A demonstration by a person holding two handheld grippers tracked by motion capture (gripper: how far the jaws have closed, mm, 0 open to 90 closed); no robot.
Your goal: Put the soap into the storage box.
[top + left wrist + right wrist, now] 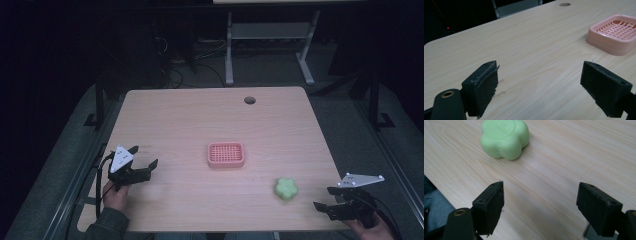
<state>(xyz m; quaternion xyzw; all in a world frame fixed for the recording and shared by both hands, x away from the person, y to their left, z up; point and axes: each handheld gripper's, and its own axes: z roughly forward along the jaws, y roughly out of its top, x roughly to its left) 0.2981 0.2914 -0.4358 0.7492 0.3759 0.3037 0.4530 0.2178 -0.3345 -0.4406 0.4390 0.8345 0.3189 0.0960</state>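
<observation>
A pink ridged soap dish sits near the middle of the wooden table; it also appears at the upper right of the left gripper view. A green flower-shaped soap lies at the front right, and in the right gripper view it rests just beyond the jaws. My left gripper stands open at the front left, nothing between its jaws. My right gripper is open at the front right corner, a short way right of the soap.
A round cable hole sits near the table's far edge. Behind the table stands a white desk frame on dark floor. The table's front edge lies close under my right gripper.
</observation>
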